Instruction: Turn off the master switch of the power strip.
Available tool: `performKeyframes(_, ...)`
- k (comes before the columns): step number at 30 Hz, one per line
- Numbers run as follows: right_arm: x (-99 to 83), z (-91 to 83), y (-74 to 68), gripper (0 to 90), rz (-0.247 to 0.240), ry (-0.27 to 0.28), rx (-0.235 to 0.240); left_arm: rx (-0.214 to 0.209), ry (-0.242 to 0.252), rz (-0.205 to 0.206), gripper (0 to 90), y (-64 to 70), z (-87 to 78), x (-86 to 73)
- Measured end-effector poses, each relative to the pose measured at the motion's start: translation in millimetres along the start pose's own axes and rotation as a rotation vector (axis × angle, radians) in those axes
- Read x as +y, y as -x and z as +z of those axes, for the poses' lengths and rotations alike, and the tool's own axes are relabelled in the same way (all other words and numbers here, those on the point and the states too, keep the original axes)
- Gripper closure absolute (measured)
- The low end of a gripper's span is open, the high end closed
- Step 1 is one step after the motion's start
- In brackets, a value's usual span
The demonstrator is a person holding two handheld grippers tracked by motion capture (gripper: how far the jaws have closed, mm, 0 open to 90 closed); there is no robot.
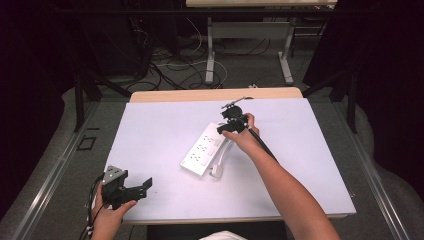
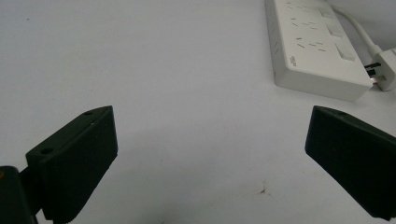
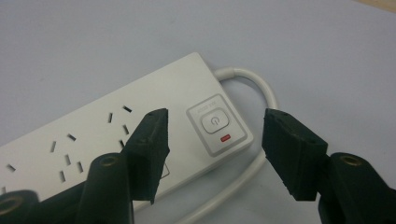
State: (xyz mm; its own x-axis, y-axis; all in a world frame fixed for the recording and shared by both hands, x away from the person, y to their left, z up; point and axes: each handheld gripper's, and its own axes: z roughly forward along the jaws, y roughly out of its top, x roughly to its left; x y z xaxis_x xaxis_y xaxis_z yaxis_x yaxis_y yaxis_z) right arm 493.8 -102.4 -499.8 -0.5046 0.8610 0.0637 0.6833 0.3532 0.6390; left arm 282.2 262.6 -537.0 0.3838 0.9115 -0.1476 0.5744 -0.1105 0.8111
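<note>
A: Table [image 1: 150, 130] carried a smooth, matte white top with a pale wood strip showing along its far edge. What sat on it?

B: One white plastic power strip [image 1: 204, 149], a long flat rectangular block, lying diagonally near the middle of the table. Slotted sockets ran down its upper face. At its far end sat a rounded square power button [image 3: 214, 121] in a recessed frame, with a small red mark just below.

A: The lead?

B: Round white cable [image 3: 261, 88], curving out of the far end, looping back along the strip's right side to a white plug [image 1: 217, 171] resting just beside the near end.

A: Right gripper?

B: Right gripper [image 1: 233, 121] hung over the strip's far end, held in the person's right hand [image 1: 245, 136]. Its blocky black fingers [image 3: 149, 149] stood apart, one over the socket face, the other over the cable side, the button between them. Whether they touched the strip I could not tell.

A: Left?

B: Left gripper [image 1: 134, 189] sat by the near left corner of the table, well apart from the strip, gripped by the left hand [image 1: 111, 212]. Fingers [image 2: 77, 158] spread wide, wedge-shaped, dull black, bare tabletop between them.
</note>
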Motion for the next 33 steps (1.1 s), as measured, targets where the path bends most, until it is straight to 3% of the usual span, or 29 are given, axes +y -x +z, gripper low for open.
performKeyframes(4,-4.7,-4.3,2.7,31.1,-0.003,0.014,0.015,-0.003,-0.007,0.002,2.8,0.5,1.2,0.5)
performKeyframes(13,-14.1,-17.8,12.2,15.5,-0.01,0.059,-0.003,-0.008,-0.004,0.007,2.8,1.8,3.2,1.6)
performKeyframes(18,-19.4,-26.2,14.9,12.4,-0.039,0.067,-0.023,-0.011,-0.005,0.011,2.8,2.1,4.0,2.2)
performKeyframes(22,-21.5,-31.4,14.7,0.1,-0.052,0.091,-0.007,-0.013,-0.007,0.01,2.8,2.3,4.3,2.4)
performKeyframes(33,-27.5,-52.1,13.2,0.0,-0.059,0.106,-0.023,-0.012,0.001,0.012,2.8,2.0,3.8,2.5)
